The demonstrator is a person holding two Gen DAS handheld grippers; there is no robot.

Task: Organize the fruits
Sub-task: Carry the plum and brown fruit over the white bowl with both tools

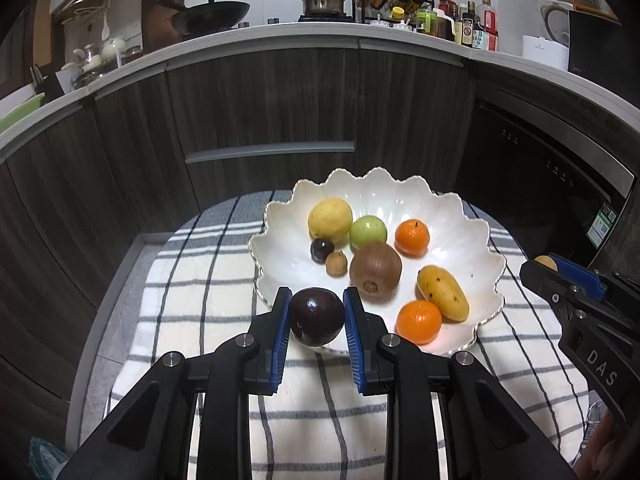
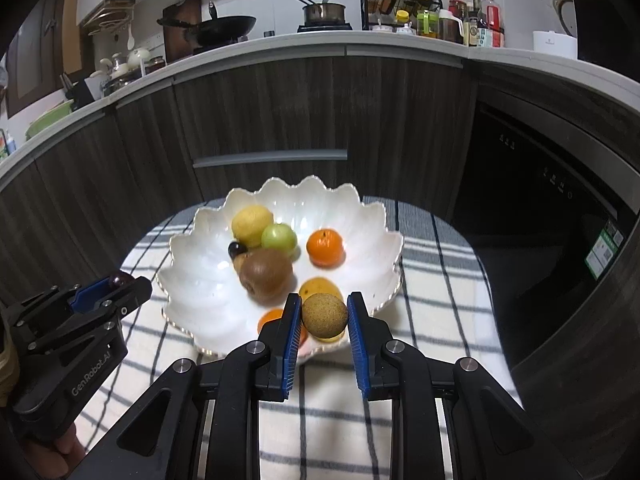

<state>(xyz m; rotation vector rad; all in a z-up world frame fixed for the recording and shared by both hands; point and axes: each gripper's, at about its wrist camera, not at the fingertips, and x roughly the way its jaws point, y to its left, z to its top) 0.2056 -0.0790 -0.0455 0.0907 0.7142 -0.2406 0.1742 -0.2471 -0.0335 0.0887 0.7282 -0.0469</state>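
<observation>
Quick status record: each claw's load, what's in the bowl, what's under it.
left claw: shut on dark plum
right claw: shut on brown longan
bowl: white, scalloped; lemon, green fruit, kiwi, two tangerines, small mango
surface: striped cloth

The left gripper (image 1: 317, 312) is clamped on a dark purple plum (image 1: 316, 316), its blue pads pressed to the fruit's two sides above the near rim of a white scalloped bowl (image 1: 460, 216) that stands on a checked cloth (image 1: 180, 300) over the tabletop. In the bowl, around a brown kiwi (image 1: 375, 270) at the centre, lie a lemon (image 1: 330, 220) at eleven o'clock, a green fruit (image 1: 368, 232) at twelve, an orange (image 1: 412, 237) at one, a yellow mango (image 1: 442, 293) at four, a second orange (image 1: 419, 322) at five, and a small brown fruit (image 1: 335, 264) with a small dark fruit (image 1: 322, 250) at nine to ten. At three o'clock in the view, the right gripper (image 1: 546, 266) pinches a small tan fruit (image 1: 545, 262).
</observation>
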